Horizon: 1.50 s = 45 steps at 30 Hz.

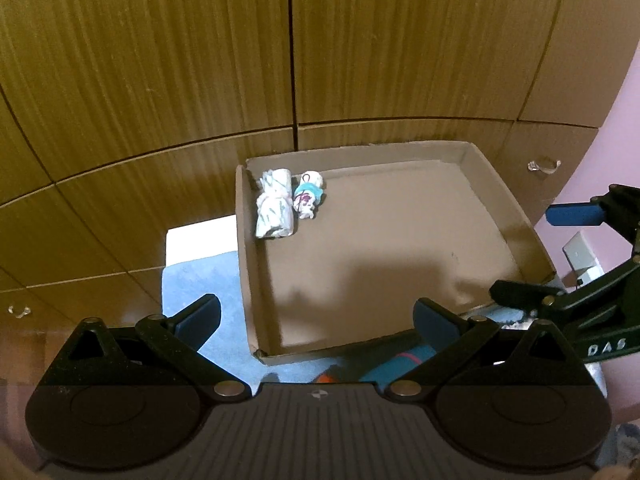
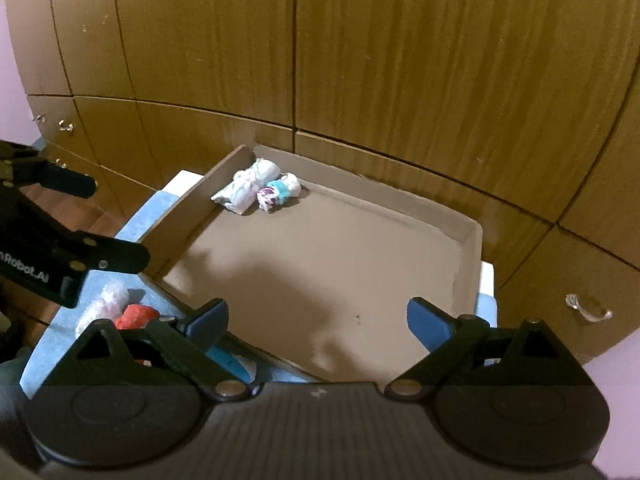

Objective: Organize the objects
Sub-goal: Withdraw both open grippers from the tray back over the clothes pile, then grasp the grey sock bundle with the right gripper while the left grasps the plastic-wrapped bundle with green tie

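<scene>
A shallow cardboard tray (image 1: 400, 332) (image 2: 472, 240) lies on a blue cloth (image 1: 192, 280). Two rolled bundles sit side by side in its far left corner. One is a white roll with a grey-green pattern (image 1: 275, 204) (image 2: 244, 188). The other is a smaller white roll with a teal band (image 1: 308, 196) (image 2: 278, 194). My left gripper (image 1: 316, 320) (image 2: 106, 220) hangs open over the tray's near left corner, holding nothing. My right gripper (image 2: 318, 320) (image 1: 548, 254) stands open over the tray's near right part, also with nothing in it.
Loose on the cloth in front of the tray are a pale pink roll (image 2: 106, 304), a red bundle (image 2: 136, 316) and a teal bundle (image 1: 400, 364). Wooden cupboard doors (image 1: 200, 60) rise right behind the tray. A pink wall with a socket (image 1: 580, 256) is at the right.
</scene>
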Each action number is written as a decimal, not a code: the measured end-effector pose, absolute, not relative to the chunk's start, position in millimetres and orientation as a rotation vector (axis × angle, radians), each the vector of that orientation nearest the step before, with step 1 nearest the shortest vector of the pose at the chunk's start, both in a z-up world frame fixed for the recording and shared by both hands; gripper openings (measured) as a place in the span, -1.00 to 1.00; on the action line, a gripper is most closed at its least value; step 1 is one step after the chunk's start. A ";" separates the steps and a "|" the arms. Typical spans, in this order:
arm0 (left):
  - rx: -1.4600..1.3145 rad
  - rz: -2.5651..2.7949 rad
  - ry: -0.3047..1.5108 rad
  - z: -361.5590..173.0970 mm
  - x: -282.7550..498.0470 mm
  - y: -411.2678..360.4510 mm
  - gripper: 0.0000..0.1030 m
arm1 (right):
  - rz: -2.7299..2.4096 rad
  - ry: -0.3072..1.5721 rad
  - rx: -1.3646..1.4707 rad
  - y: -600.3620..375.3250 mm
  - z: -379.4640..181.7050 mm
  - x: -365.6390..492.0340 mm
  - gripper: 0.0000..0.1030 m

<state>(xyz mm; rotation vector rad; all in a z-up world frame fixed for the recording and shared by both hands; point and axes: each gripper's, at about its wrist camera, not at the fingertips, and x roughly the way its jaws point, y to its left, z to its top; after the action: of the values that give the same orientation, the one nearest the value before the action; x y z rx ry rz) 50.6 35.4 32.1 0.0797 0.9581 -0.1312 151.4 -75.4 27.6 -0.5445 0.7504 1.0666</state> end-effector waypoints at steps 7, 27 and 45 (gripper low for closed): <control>0.084 -0.118 0.952 27.6 36.6 49.5 0.99 | 1.075 0.759 -0.542 -93.1 24.8 147.8 0.86; 0.056 -0.037 0.845 -5.4 -84.2 95.8 0.99 | 1.227 0.566 -0.445 -163.6 4.5 2.5 0.94; 0.031 0.044 0.810 -30.0 -148.8 132.6 0.99 | 1.187 0.539 -0.460 -137.5 -81.8 -60.3 0.91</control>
<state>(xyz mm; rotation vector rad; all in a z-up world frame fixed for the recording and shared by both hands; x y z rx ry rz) -148.8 132.6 -30.0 0.0310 0.8099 0.0436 -60.3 -137.5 -81.8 -0.4603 0.5393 1.1870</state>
